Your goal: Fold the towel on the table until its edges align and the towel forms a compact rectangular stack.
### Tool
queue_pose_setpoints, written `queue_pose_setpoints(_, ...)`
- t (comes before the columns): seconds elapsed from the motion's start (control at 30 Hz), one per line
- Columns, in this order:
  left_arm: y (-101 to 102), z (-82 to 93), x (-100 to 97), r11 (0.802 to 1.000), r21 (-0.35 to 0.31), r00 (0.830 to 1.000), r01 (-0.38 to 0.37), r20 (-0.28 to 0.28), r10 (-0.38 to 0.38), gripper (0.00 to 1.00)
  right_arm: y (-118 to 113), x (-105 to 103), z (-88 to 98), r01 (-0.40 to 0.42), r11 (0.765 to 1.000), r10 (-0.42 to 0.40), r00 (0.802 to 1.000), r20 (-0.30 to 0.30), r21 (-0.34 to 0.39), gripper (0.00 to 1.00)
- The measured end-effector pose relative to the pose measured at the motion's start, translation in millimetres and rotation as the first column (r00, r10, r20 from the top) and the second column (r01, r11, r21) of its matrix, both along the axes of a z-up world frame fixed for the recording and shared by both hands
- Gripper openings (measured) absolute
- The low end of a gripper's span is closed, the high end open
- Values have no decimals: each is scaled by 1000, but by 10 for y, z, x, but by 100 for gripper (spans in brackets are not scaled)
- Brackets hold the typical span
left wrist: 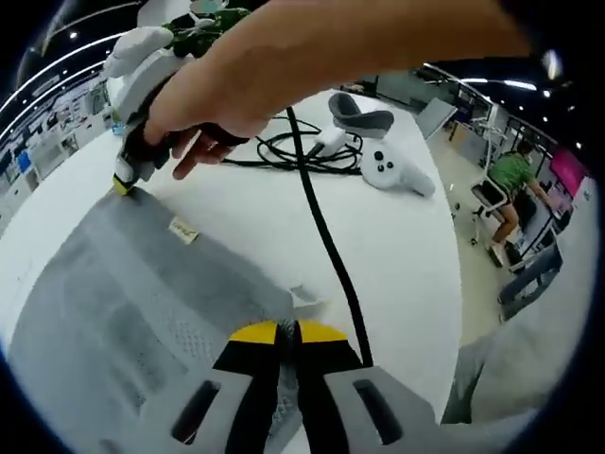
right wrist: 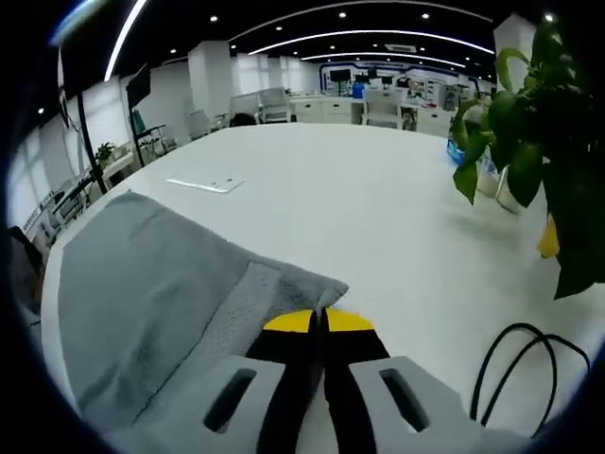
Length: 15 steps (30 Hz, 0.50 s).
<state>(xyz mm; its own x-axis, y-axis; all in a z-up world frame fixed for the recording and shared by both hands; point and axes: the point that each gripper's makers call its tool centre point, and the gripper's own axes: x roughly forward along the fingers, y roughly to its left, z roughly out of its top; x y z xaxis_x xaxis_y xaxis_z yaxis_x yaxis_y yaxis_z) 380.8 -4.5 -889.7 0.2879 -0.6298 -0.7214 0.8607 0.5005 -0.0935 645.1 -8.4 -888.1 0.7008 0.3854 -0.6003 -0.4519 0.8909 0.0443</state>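
White tabletop (right wrist: 378,208) in an open office: my left hand-held gripper (left wrist: 288,333) and right hand-held gripper (right wrist: 319,322) are each clamped on a near corner of the grey towel (right wrist: 142,284), which runs toward 10 o'clock from both.

Probably an open-plan office: desks (right wrist: 321,106), chairs (right wrist: 274,102).

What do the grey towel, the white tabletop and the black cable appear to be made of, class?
The grey rectangular towel looks like soft woven terry cloth: matt, with a dotted texture and a sewn label. The white tabletop seems a smooth laminate or painted board with a faint sheen. The black cable is probably rubber- or plastic-sheathed: smooth and flexible, lying in coils.
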Motion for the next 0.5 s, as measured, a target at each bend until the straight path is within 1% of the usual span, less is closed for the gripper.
queue_pose_setpoints(0.03, -12, 36, -9, 1000, -15, 1000, -2, -5, 2, 5, -31, -16, 32, 5, 1000, -4, 1000, 6, -3, 0)
queue_pose_setpoints(0.07, -42, 109, -21, 999, -49, 1000, -6, -8, 6, 5, -53, -25, 56, 6, 1000, -6, 1000, 12, -8, 0)
queue_pose_setpoints(0.13, -56, 210, -37, 997, -82, 1000, -7, -4, 6, 5, -108, -59, 119, 10, 1000, -10, 1000, 26, -21, 0)
queue_pose_setpoints(0.23, -51, 342, -65, 992, -124, 1000, -18, -2, 18, 5, -152, -105, 200, 28, 999, -27, 999, 29, -18, 0)
queue_pose_setpoints(0.27, -30, 397, -75, 990, -138, 1000, -24, 2, 24, 5, -153, -111, 210, 28, 999, -27, 999, 29, -19, 0)
queue_pose_setpoints(0.33, 14, 479, -86, 987, -156, 999, -39, 6, 41, 5, -161, -140, 288, 32, 999, -31, 999, 39, -28, 0)
queue_pose_setpoints(0.4, 84, 613, -107, 980, -188, 998, -61, 5, 63, 5, -145, -166, 390, 35, 999, -34, 998, 49, -21, 0)
queue_pose_setpoints(0.5, 151, 765, -121, 975, -210, 997, -71, 11, 75, 5, -124, -168, 508, 28, 999, -26, 998, 66, -37, 0)
